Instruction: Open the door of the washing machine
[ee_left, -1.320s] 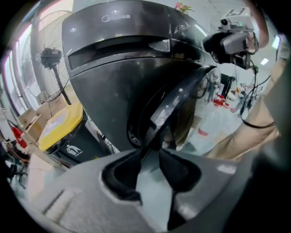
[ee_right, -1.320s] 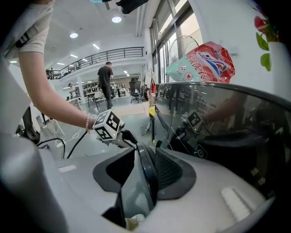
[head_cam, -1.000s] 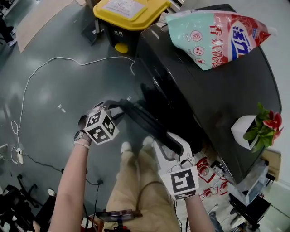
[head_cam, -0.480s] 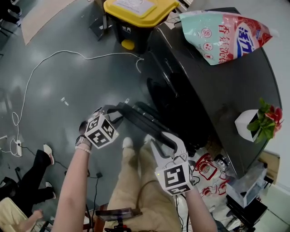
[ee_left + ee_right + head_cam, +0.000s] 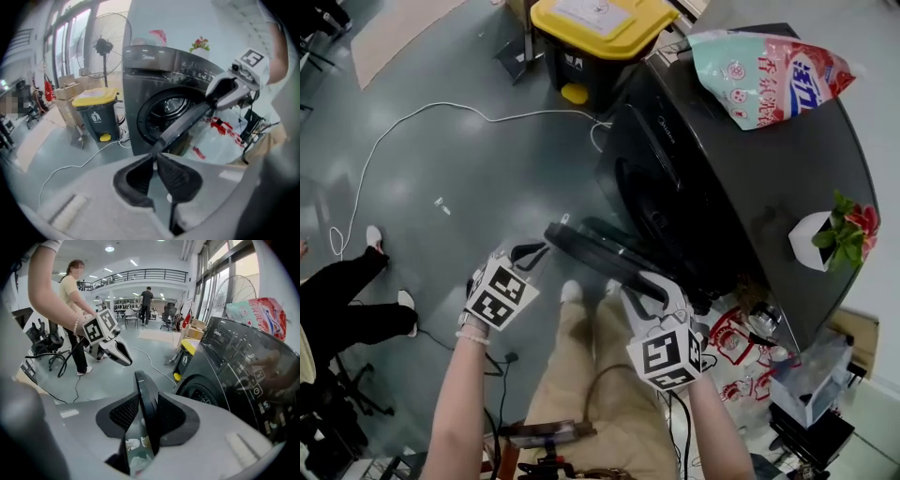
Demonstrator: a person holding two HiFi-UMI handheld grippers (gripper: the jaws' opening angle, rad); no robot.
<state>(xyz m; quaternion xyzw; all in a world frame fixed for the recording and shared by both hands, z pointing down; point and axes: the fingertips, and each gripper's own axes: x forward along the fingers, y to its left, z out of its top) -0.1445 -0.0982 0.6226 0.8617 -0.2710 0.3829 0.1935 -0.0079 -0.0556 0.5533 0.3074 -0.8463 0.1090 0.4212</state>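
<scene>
Open door [image 5: 600,253] on the washing machine [image 5: 741,187]
Its rim is pinched by the right gripper [image 5: 649,289]; the left gripper [image 5: 154,157], jaws just closing, seemingly nips its end; yellow-lidded bin [image 5: 600,28] far left.

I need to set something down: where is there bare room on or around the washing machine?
Washing machine top: bare between detergent bag and flower pot. Floor: open left of the machine, around the white cable. Crowded at the door and the clutter right of it.
</scene>
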